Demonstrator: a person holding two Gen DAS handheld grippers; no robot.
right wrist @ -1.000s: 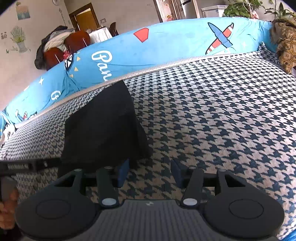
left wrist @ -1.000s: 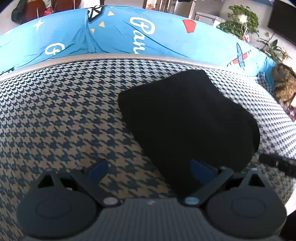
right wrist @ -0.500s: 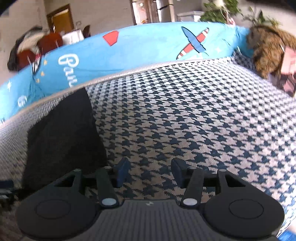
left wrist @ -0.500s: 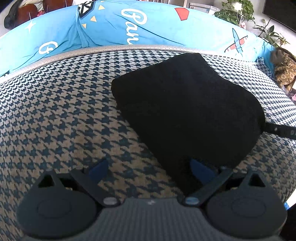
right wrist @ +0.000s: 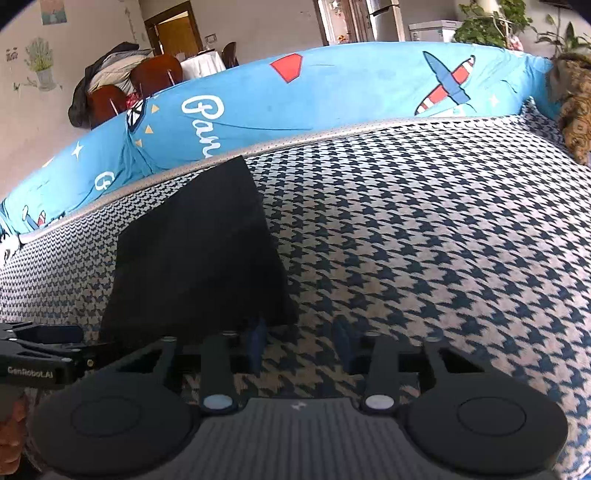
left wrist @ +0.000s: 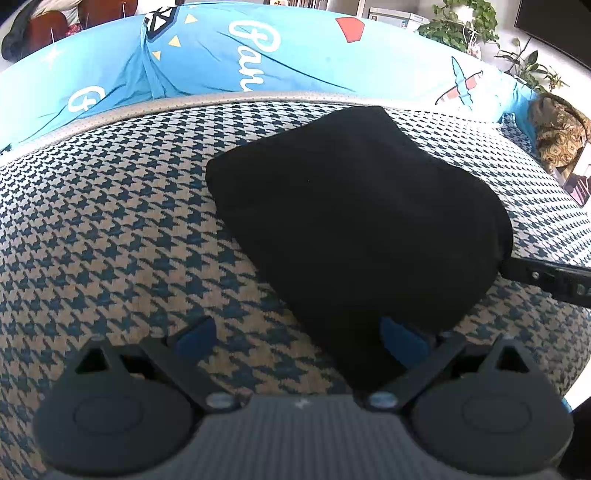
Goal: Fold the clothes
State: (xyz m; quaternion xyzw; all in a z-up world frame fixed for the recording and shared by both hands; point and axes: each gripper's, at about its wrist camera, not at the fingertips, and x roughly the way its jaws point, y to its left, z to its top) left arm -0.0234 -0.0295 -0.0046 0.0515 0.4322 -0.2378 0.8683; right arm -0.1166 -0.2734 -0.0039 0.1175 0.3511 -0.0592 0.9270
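This is a home living room. A houndstooth-patterned sofa seat [right wrist: 424, 229] fills it. Behind stand brown wooden chairs [right wrist: 155, 75] and green potted plants [right wrist: 487, 22].

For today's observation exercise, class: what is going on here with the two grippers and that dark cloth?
A person holding a gripper in each hand is folding a black garment that lies, already folded into a compact bundle, on a houndstooth-patterned cushion. The left gripper is open at the garment's near corner. The right gripper is at the opposite near corner; its jaws have just been closing, but they do not press on the cloth.
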